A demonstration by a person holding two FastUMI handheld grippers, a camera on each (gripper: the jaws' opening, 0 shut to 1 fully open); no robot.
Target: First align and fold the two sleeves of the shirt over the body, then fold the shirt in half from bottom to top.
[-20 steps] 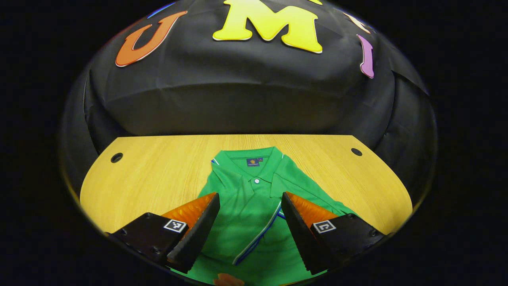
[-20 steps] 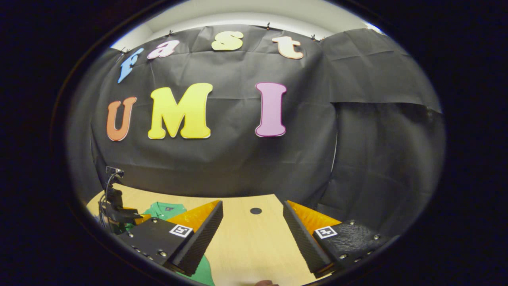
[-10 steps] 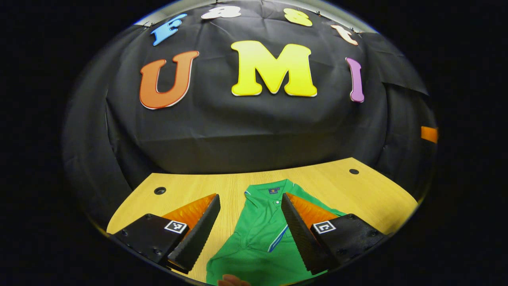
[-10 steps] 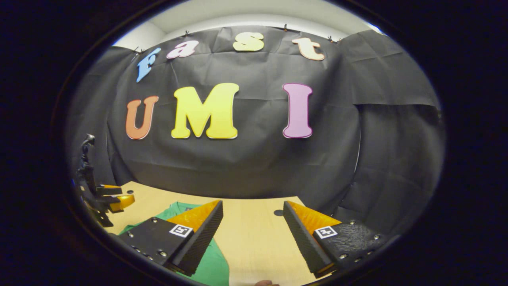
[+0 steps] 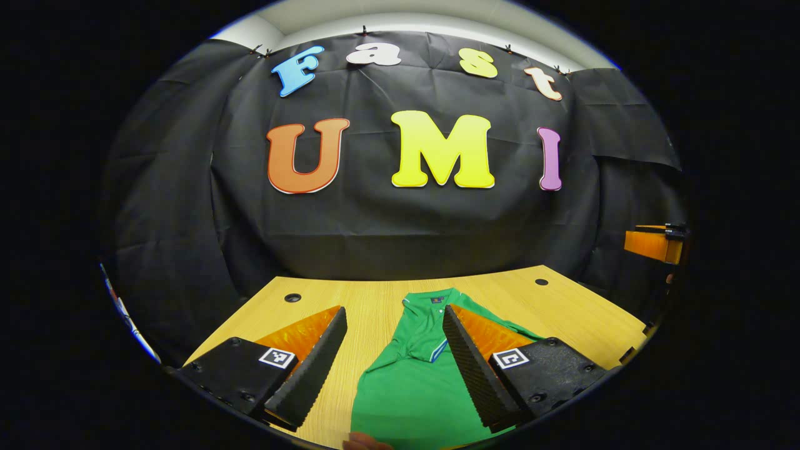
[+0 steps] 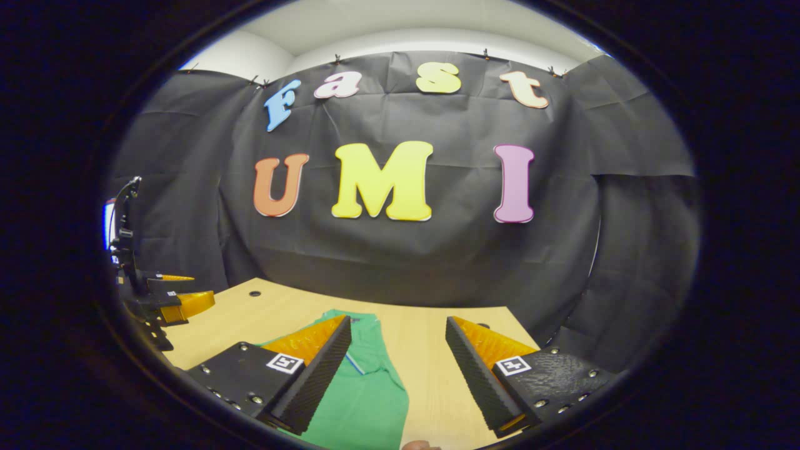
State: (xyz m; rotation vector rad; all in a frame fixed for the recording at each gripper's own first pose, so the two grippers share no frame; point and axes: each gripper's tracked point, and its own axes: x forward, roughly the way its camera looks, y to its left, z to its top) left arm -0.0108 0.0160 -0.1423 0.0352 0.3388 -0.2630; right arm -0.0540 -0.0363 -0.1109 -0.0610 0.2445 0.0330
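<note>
Both claws have lifted back from the green shirt [image 5: 406,381], which lies flat on the wooden counter [image 5: 569,306] with its sleeves folded in. The left claw [image 5: 394,369] and right claw [image 6: 397,375] hang spread and empty. The bottom-to-top fold looks still to come.

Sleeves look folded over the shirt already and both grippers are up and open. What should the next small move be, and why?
Probably lower both grippers to the near bottom edge of the green shirt. The left gripper and right gripper hang open above the wooden table, holding nothing. The shirt lies flat, collar at the far end, so the bottom-to-top fold appears not yet done.
</note>
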